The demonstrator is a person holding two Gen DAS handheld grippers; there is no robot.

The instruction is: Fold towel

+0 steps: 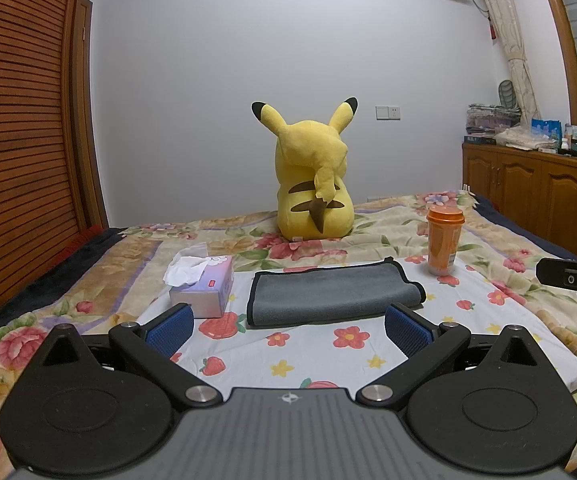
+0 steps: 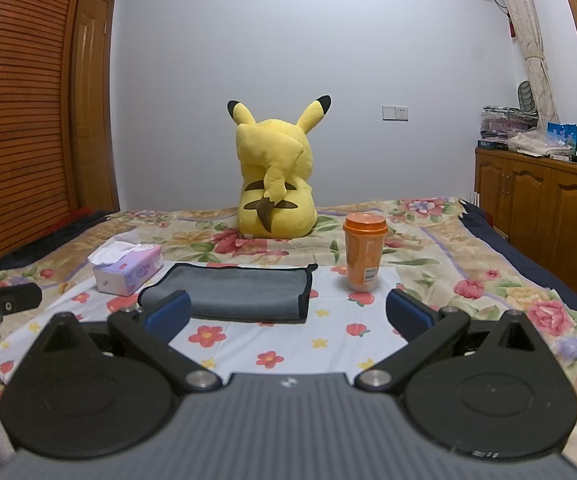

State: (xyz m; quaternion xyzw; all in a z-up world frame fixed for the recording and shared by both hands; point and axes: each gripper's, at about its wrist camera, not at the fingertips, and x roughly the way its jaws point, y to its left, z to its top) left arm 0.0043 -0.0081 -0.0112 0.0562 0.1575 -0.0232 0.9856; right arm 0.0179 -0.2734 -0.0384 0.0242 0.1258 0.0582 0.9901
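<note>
Nearest the lens: left claw point(image 1: 288, 326), blue pads spread wide apart, nothing between them, hovering above the white flowered cloth point(image 1: 320, 356). Right claw point(image 2: 288, 312) likewise spread wide and empty. Just beyond both, grey towel point(image 1: 334, 294) with dark edging, already folded into a flat rectangle, lying on that cloth atop the bed point(image 1: 500, 236), touched by neither claw. To its left, close beside it, tissue box point(image 1: 204, 286) with a white tissue poking up. To its right, a little apart, orange cup point(image 1: 444, 240) standing upright, lid on. Farther back, yellow plush toy point(image 1: 312, 176) sitting upright, back to the camera. Along the right wall, wooden cabinet point(image 1: 536, 188) loaded with clutter.
</note>
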